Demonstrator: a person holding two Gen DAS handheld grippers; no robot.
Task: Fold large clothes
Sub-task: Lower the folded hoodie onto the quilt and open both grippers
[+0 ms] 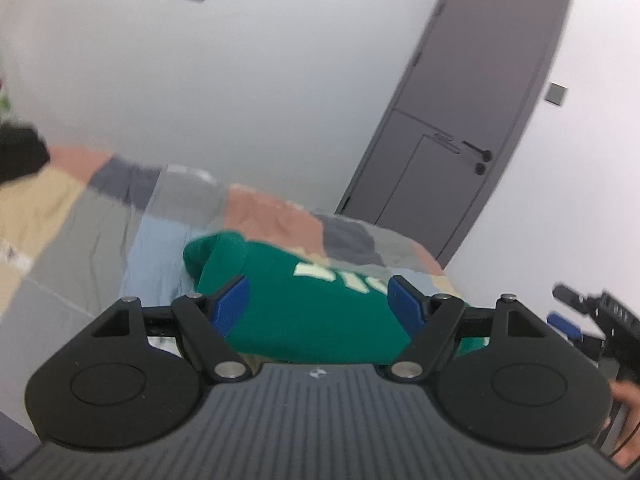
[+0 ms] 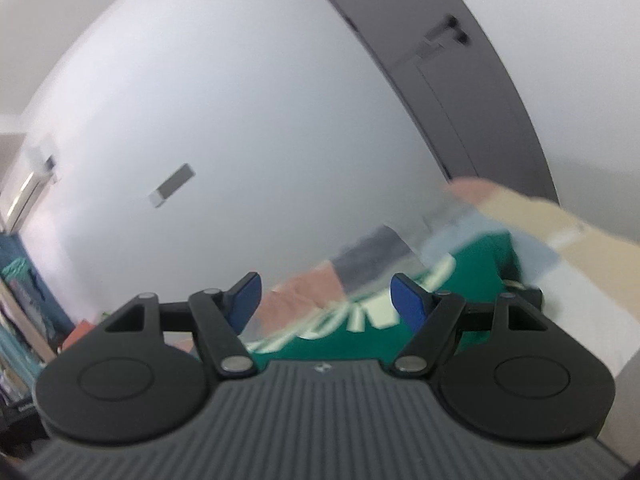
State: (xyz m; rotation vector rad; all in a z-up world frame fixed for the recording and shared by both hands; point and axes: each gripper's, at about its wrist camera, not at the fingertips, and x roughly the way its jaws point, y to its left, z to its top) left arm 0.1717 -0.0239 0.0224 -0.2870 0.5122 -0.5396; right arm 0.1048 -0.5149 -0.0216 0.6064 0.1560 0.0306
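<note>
You get soft, even, slightly cool light in both views, with no clear source, no hard shadows and no glare; the white wall (image 1: 260, 80) reads as a smooth pale grey. In your left wrist view the grey door (image 1: 472, 112) bows and leans from fisheye distortion, and the patchwork bedspread (image 1: 80, 216) smears with motion blur, worst toward the left edge. The green sweatshirt (image 1: 304, 312) has soft outlines and unreadable pale lettering. In your right wrist view the blur is heavier: the sweatshirt (image 2: 472, 280) and bedspread (image 2: 540, 224) streak diagonally, and the door frame (image 2: 460, 92) curves strongly. Only the gripper bodies nearest each lens stay fairly sharp.
</note>
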